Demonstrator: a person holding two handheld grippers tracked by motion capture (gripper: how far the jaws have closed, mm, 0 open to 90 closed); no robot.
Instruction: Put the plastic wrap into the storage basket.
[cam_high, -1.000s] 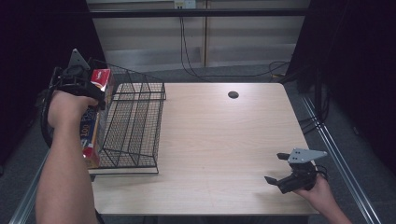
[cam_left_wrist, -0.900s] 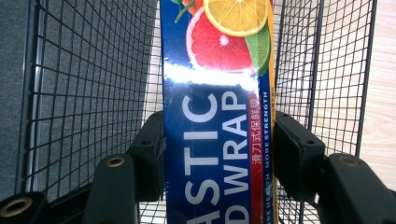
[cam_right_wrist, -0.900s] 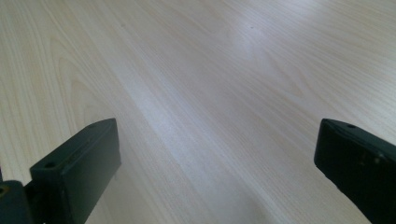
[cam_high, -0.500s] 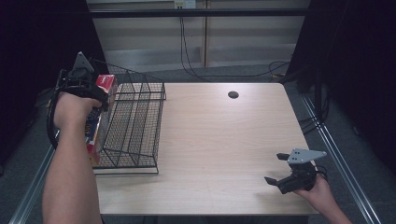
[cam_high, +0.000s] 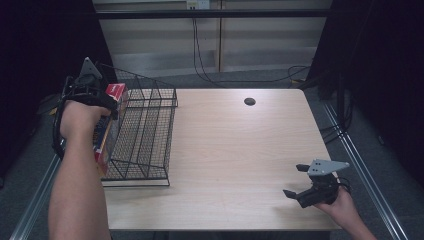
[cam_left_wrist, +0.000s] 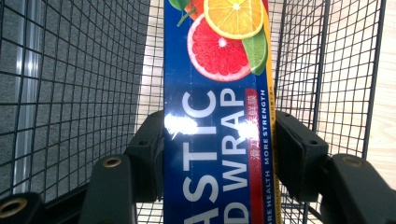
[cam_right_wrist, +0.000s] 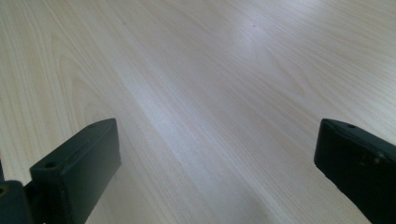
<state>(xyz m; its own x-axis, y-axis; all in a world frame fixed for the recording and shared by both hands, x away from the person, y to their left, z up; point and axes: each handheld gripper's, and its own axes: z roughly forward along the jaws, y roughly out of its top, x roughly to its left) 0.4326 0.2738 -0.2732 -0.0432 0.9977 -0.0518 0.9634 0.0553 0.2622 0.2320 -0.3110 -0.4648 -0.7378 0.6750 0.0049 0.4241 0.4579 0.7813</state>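
Observation:
A long blue plastic wrap box (cam_left_wrist: 217, 116) with citrus fruit printed on it sits clamped between the jaws of my left gripper (cam_left_wrist: 217, 154), which is shut on it. In the high view that box (cam_high: 107, 131) hangs at the left wall of the black wire basket (cam_high: 150, 125), under my left gripper (cam_high: 90, 92) and hand. Wire mesh (cam_left_wrist: 70, 84) surrounds the box on both sides. My right gripper (cam_high: 296, 181) rests low over the table's near right corner, open, with bare wood (cam_right_wrist: 210, 116) between its jaws.
The light wooden table (cam_high: 235, 150) has a dark round hole (cam_high: 249, 101) near its far edge. The basket stands along the table's left side. Cables (cam_high: 280, 75) lie on the floor behind the table.
My left gripper has carried the plastic wrap box a little to the right and down, toward the basket's left wall. The right gripper has stayed put.

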